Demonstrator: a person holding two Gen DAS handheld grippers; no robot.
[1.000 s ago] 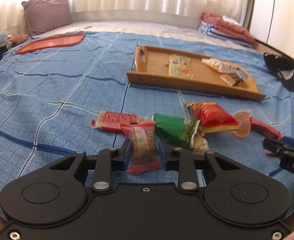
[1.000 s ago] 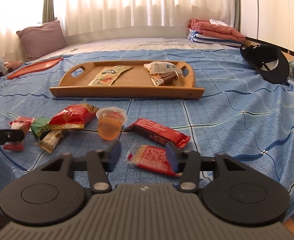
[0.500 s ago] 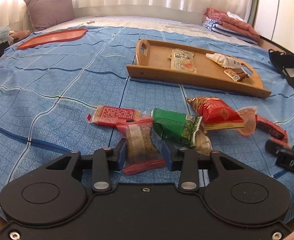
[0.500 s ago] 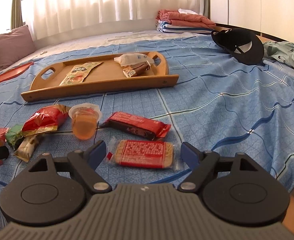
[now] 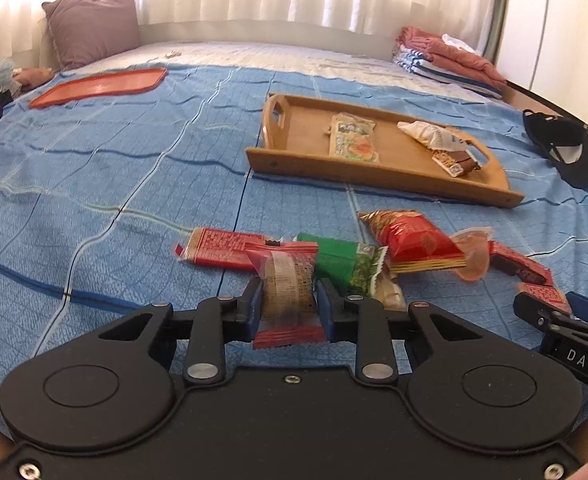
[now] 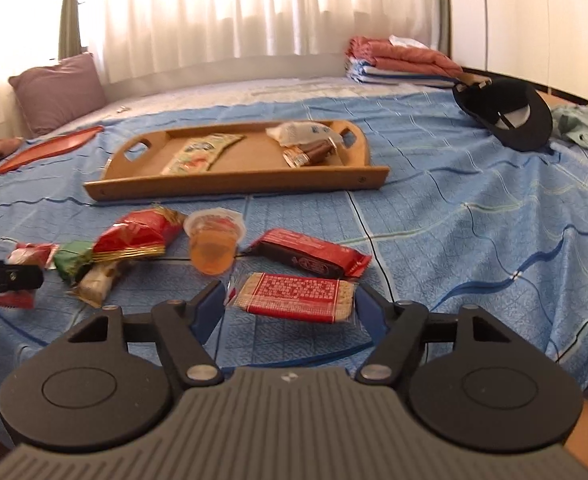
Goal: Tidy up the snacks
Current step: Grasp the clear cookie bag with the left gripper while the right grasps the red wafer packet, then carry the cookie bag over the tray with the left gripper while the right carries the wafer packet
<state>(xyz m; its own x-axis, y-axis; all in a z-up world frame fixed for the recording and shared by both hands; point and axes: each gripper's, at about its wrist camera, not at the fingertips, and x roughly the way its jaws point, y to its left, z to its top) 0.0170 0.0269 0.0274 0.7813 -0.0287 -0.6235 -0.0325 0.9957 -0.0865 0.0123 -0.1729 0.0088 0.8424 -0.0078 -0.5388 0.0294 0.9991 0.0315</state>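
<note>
Pads of the left gripper [image 5: 287, 302] pinch a red-ended snack [image 5: 288, 280] just above the bed [image 5: 94, 184]. The right gripper [image 6: 292, 306] spreads wide around a red cracker pack [image 6: 295, 298], apparently touching its ends. Beyond, loose snacks [image 6: 134, 236] lie before the wooden tray [image 6: 234, 178], mid-bed, holding three packets.

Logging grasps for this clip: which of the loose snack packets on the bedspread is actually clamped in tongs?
The clear, red-ended cake packet, pinched in the left tongs. The red cracker packet only lies between the right tongs' open fingers; the rest lie untouched.
</note>
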